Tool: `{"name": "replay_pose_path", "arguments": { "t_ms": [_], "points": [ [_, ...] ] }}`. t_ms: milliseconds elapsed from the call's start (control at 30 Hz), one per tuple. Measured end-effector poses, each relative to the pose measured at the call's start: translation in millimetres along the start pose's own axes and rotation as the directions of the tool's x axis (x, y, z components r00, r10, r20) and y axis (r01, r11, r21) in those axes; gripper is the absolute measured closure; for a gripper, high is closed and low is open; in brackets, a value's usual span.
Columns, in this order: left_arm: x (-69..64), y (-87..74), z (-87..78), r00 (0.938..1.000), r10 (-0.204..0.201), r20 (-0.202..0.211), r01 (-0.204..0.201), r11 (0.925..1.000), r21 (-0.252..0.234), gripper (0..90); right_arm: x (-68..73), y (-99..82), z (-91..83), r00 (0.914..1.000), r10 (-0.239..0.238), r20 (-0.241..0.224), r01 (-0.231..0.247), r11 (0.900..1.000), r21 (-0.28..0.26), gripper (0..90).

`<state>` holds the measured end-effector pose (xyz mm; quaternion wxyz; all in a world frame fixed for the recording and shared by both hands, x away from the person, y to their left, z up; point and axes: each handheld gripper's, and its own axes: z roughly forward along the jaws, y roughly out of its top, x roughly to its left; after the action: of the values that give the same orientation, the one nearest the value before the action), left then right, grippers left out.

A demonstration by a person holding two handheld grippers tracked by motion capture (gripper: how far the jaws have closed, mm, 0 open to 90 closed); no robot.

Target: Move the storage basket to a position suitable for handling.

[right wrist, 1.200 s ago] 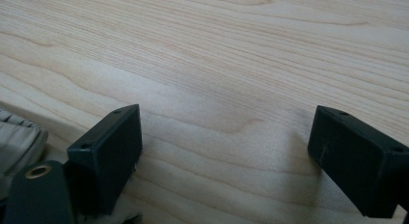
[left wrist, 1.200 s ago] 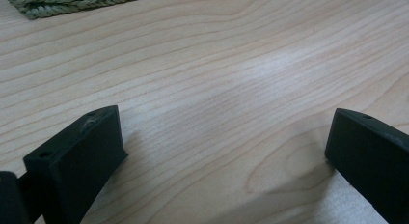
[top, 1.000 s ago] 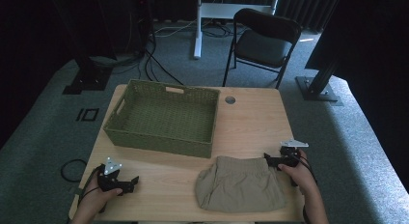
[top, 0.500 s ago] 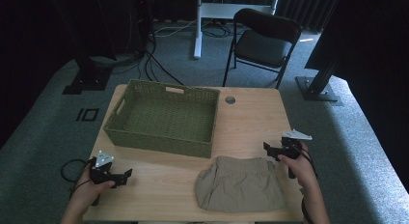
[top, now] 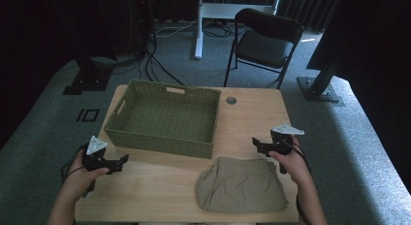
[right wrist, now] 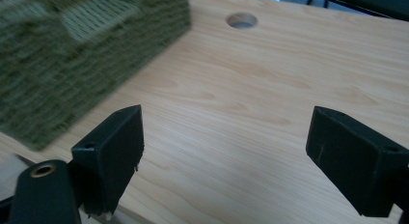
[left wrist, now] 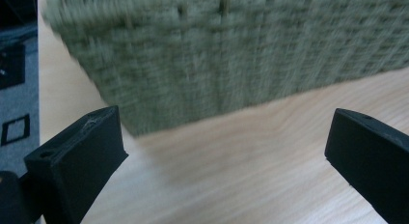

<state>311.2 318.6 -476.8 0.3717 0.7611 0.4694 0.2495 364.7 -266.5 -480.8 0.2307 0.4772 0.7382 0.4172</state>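
Note:
A folded pair of khaki shorts (top: 241, 185) lies at the table's front right. A green woven basket (top: 162, 117) stands empty on the left half of the table, its near wall (left wrist: 231, 50) and its corner (right wrist: 72, 60) close in the two gripper views. My left gripper (top: 121, 161) hovers open at the front left corner, pointing right toward the basket's near wall. My right gripper (top: 256, 143) is open above the table just beyond the shorts' far right edge, pointing left. Neither gripper holds anything.
The light wooden table (top: 252, 118) has a round cable hole (top: 231, 100) near its far edge. A black folding chair (top: 266, 43) stands behind the table. Black stand bases (top: 317, 87) and cables lie on the grey carpet.
My left gripper has moved left and a little away from the table's middle. My right gripper has lifted off the shorts' edge and drawn back toward the far right.

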Motion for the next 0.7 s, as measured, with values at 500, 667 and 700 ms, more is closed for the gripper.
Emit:
{"name": "replay_pose_path", "arguments": {
  "t_ms": [500, 667, 700],
  "points": [
    [26.0, 37.7, 0.5, 0.9992, -0.006, -0.039, 0.004, 0.9988, -0.048, 1.0, 45.2, 25.5, 7.3, 0.9953, -0.042, -0.087, 0.038, 0.9983, -0.044, 12.9],
    [38.5, 45.7, 10.6, 0.9979, -0.054, -0.035, 0.052, 0.9969, -0.059, 8.0, 62.2, 34.8, 10.3, 0.9923, -0.080, -0.095, 0.074, 0.9951, -0.066, 13.8],
    [41.5, 46.7, 13.2, 0.9970, -0.063, -0.046, 0.060, 0.9964, -0.060, 8.0, 66.2, 36.5, 11.9, 0.9911, -0.083, -0.104, 0.076, 0.9947, -0.069, 13.8]
  ]
}}
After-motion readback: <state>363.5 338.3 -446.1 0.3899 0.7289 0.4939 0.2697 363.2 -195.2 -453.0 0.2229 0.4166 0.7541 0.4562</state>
